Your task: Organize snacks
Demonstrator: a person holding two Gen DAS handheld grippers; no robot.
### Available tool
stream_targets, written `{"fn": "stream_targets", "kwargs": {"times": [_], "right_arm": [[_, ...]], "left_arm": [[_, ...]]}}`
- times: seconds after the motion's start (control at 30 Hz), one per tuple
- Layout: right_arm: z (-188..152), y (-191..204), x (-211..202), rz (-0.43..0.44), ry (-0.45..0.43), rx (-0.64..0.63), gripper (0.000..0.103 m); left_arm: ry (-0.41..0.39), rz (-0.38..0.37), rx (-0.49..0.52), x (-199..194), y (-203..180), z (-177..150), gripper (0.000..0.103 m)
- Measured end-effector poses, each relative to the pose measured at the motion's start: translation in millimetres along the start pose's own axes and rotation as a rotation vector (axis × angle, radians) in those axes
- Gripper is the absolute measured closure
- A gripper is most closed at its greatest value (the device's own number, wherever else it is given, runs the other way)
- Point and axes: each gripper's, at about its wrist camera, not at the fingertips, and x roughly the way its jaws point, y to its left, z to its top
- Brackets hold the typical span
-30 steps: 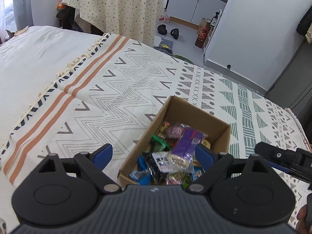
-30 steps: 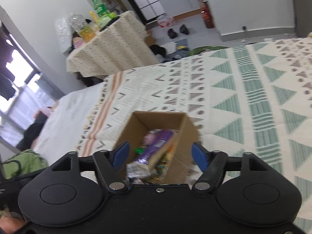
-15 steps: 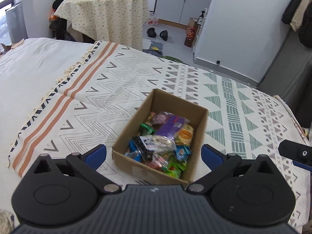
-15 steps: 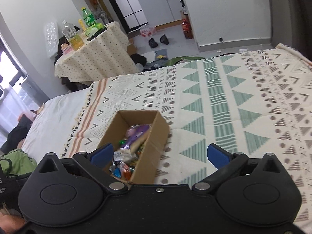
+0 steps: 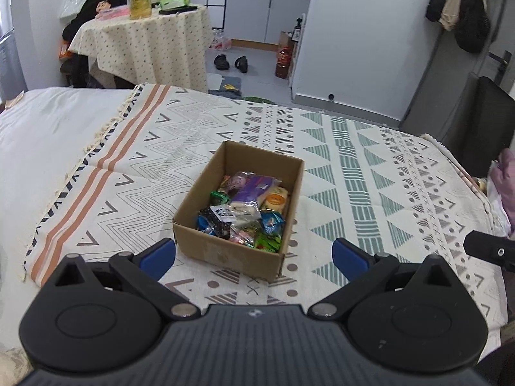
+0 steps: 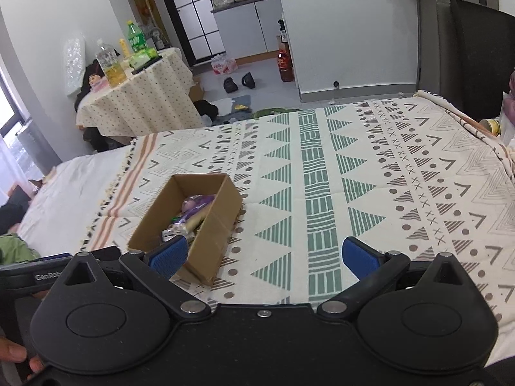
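Both tools [image 5: 254,257] [image 6: 262,255] have backed away, snack box [image 5: 225,251] ahead.

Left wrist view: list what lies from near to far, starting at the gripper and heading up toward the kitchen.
Open left gripper → brown cardboard box of snack packets → patterned cream bedspread → pair of black slippers on the grey floor → white kitchen cabinets.
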Motion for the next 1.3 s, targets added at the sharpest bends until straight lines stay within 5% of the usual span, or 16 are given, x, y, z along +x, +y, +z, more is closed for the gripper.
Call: {"fn": "stream_targets", "kwargs": {"times": [0.47,1.3], "right_arm": [[-31.6,0.2,-59.3,-0.051,-0.056,-0.037,0.000],[-67.6,18.2,-108.6,-0.058,-0.113,-0.100,0.000]], "left_arm": [[-0.052,-0.074,0.083,-62.1,-16.9,-29.6,0.000],[-0.142,-0.076,0.159,-122.9,-7.8,-63.1,0.000]]}}
